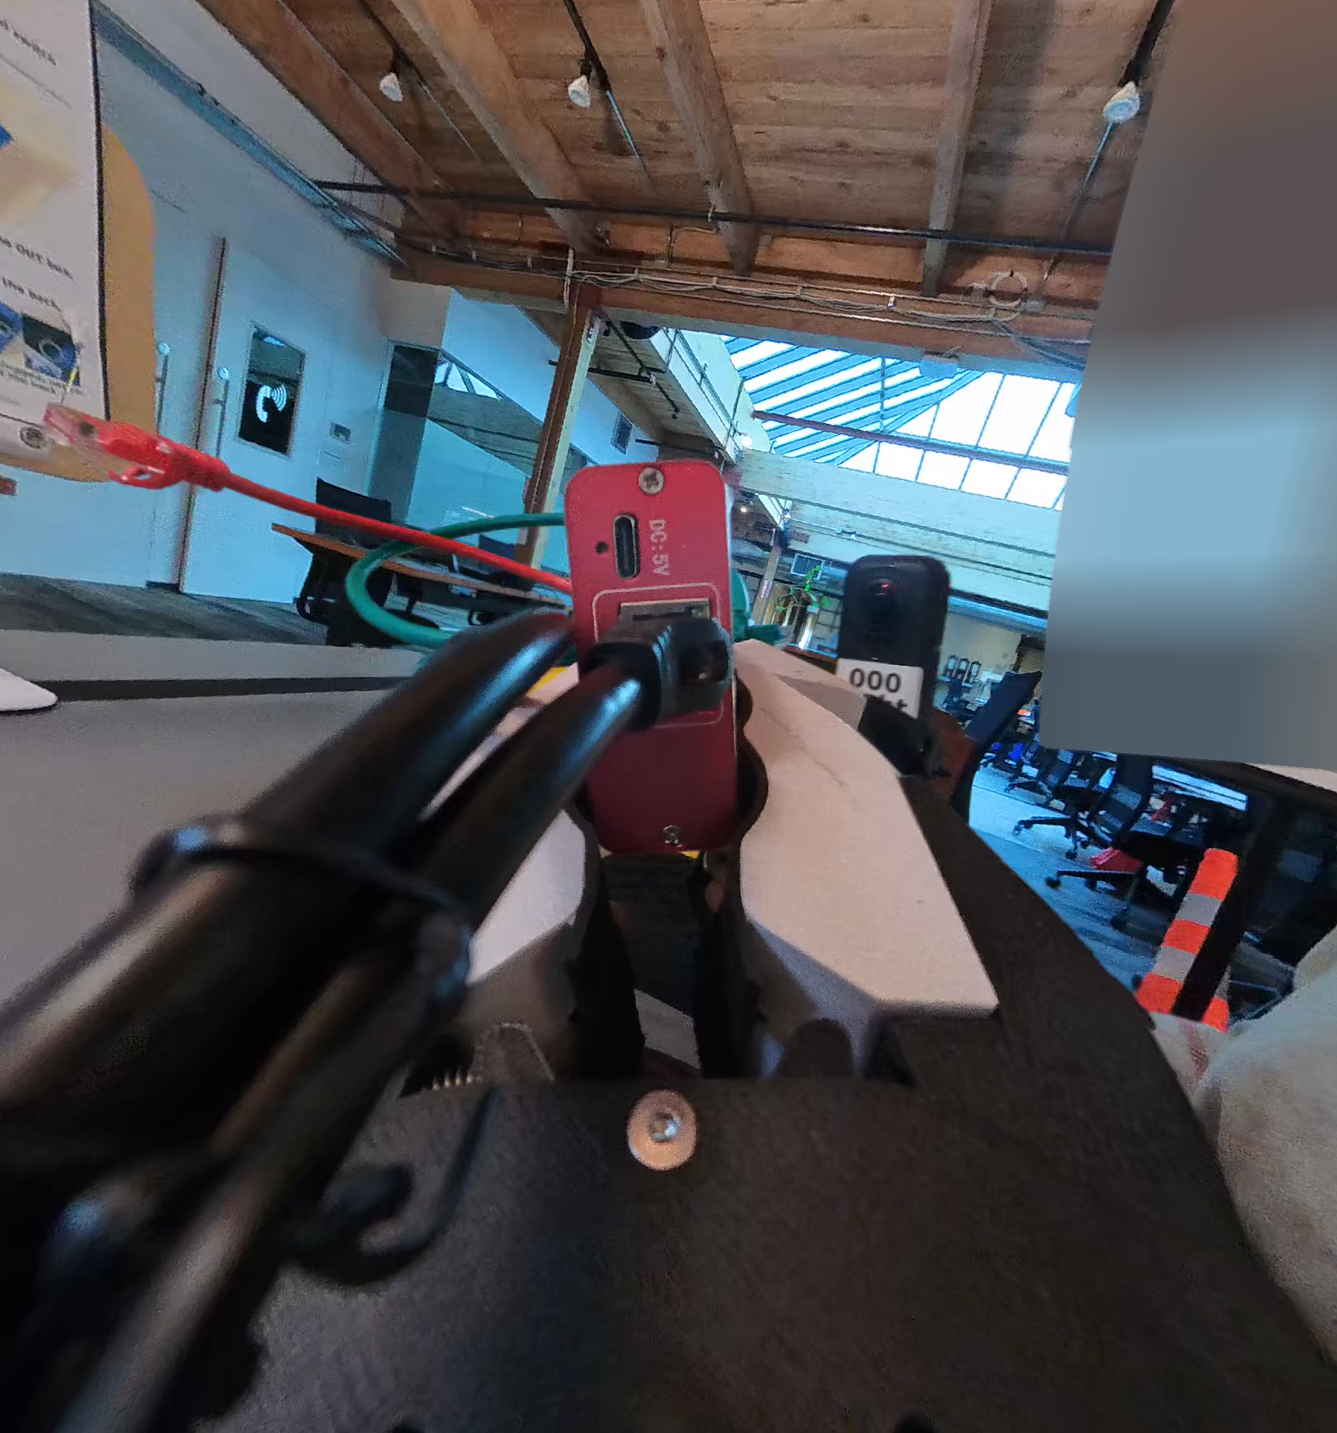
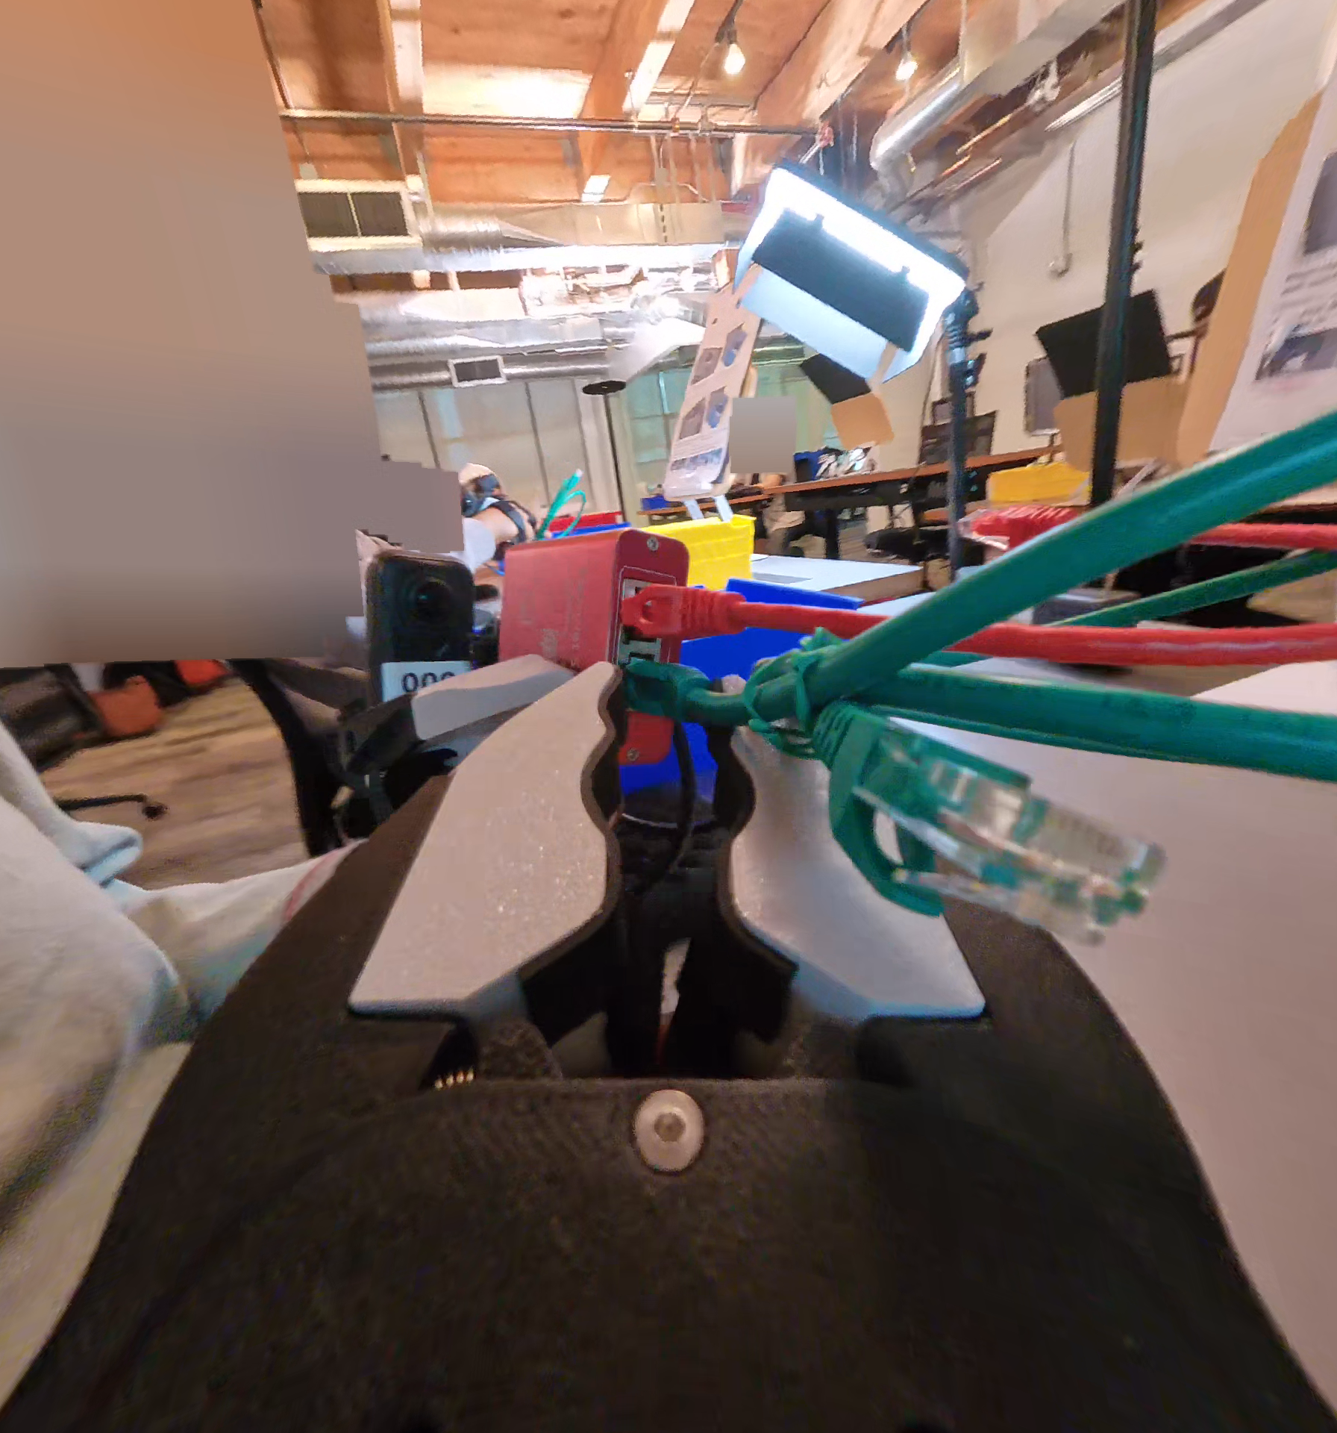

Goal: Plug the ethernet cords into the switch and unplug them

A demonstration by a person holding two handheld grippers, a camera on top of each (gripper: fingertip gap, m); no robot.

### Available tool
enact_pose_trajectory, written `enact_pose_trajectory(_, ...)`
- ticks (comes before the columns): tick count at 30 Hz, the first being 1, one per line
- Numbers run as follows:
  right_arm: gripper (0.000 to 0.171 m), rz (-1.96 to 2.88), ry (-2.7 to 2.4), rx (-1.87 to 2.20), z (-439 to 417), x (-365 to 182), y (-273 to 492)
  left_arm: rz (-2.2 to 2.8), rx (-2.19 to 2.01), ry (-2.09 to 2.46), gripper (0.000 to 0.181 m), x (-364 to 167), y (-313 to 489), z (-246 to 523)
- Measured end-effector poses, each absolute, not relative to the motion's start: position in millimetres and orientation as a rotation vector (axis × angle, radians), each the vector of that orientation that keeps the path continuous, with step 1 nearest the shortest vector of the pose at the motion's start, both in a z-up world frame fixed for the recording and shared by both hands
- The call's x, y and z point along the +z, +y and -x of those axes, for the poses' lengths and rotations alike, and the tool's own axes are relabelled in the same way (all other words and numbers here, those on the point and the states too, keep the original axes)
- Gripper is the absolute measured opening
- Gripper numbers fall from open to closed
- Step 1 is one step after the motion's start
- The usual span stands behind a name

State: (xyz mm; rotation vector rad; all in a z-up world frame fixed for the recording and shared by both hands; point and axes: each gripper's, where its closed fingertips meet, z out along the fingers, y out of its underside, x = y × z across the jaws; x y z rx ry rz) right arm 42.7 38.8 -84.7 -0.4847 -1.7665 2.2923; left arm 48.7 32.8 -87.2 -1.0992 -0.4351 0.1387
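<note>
My left gripper [image 1: 658, 721] is shut on the red switch [image 1: 661, 775] and holds it upright above the table. A black cord [image 1: 634, 682] is plugged into the switch's near end. In the right wrist view the switch [image 2: 565, 597] has a red ethernet cord [image 2: 681, 609] in an upper port and a green plug [image 2: 677, 690] at the port below. My right gripper [image 2: 677, 709] is closed around that green plug. A loose green plug [image 2: 991, 837] hangs over my right finger. The red cord's free plug [image 1: 107, 446] sticks up at the left.
The grey table [image 1: 146, 775] lies below. Green cords [image 2: 1115, 721] tied in a bundle fan out to the right. The other gripper's camera [image 1: 894, 612] is just behind the switch. Blue [image 2: 789, 601] and yellow bins [image 2: 708, 547] stand behind. A person's pale sleeve [image 2: 45, 969] is at the left. My left and right fingertips are right by each other.
</note>
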Motion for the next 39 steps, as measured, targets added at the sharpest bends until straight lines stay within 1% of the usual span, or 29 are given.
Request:
enact_pose_trajectory(1,0.021,0.472,-1.757,2.26,-43,-84,39,1.101,0.15,-0.431,0.031,-87,33,-49)
enact_pose_trajectory(2,0.025,0.455,-1.743,2.233,-44,-83,39,1.098,0.152,-0.427,0.031,-86,33,-50)
enact_pose_trajectory(3,0.024,0.44,-1.728,2.212,-45,-81,39,1.087,0.134,-0.422,0.031,-85,33,-51)
enact_pose_trajectory(5,0.018,0.427,-1.709,2.189,-46,-77,37,1.039,0.052,-0.422,0.031,-81,30,-52)
enact_pose_trajectory(7,0.018,0.425,-1.703,2.191,-47,-75,33,0.968,-0.045,-0.434,0.031,-76,24,-51)
enact_pose_trajectory(9,0.018,0.431,-1.698,2.198,-48,-72,32,0.921,-0.106,-0.444,0.023,-74,20,-50)
enact_pose_trajectory(10,0.018,0.475,-1.645,2.161,-42,-70,41,0.889,-0.12,-0.453,0.029,-72,16,-49)
enact_pose_trajectory(11,0.014,0.559,-1.542,2.057,-27,-68,66,0.787,-0.137,-0.424,0.03,-63,0,-50)
enact_pose_trajectory(12,0.014,0.612,-1.484,1.986,-17,-68,96,0.67,-0.181,-0.396,0.028,-52,-20,-51)
enact_pose_trajectory(13,0.014,0.656,-1.467,2.007,-14,-67,120,0.64,-0.199,-0.406,0.029,-51,-31,-46)
enact_pose_trajectory(14,0.014,0.673,-1.482,2.016,-16,-65,136,0.673,-0.183,-0.427,0.026,-54,-30,-42)
enact_pose_trajectory(15,0.014,0.668,-1.502,1.956,-19,-62,149,0.696,-0.17,-0.436,0.027,-57,-26,-42)
enact_pose_trajectory(17,0.014,0.667,-1.555,1.798,-24,-56,170,0.758,-0.174,-0.412,0.03,-59,-11,-47)
enact_pose_trajectory(20,0.014,0.738,-1.612,1.533,-28,-54,209,0.833,-0.136,-0.382,0.029,-61,1,-53)
enact_pose_trajectory(23,0.014,0.943,-1.649,1.229,-35,-69,264,0.819,-0.155,-0.385,0.029,-61,-1,-53)
enact_pose_trajectory(26,0.014,1.169,-1.627,1.033,-42,-86,312,0.77,-0.194,-0.389,0.03,-59,-7,-52)
enact_pose_trajectory(30,0.015,1.451,-1.657,0.684,-46,-134,360,0.785,-0.191,-0.39,0.029,-60,-5,-52)
enact_pose_trajectory(32,0.016,1.528,-1.707,0.652,-41,-158,363,0.812,-0.184,-0.391,0.029,-62,-1,-53)
enact_pose_trajectory(35,0.021,1.549,-1.804,0.778,-31,-177,343,0.819,-0.183,-0.383,0.029,-62,0,-54)
enact_pose_trajectory(39,0.028,1.457,-1.774,0.873,-26,-159,333,0.814,-0.201,-0.39,0.029,-62,0,-53)
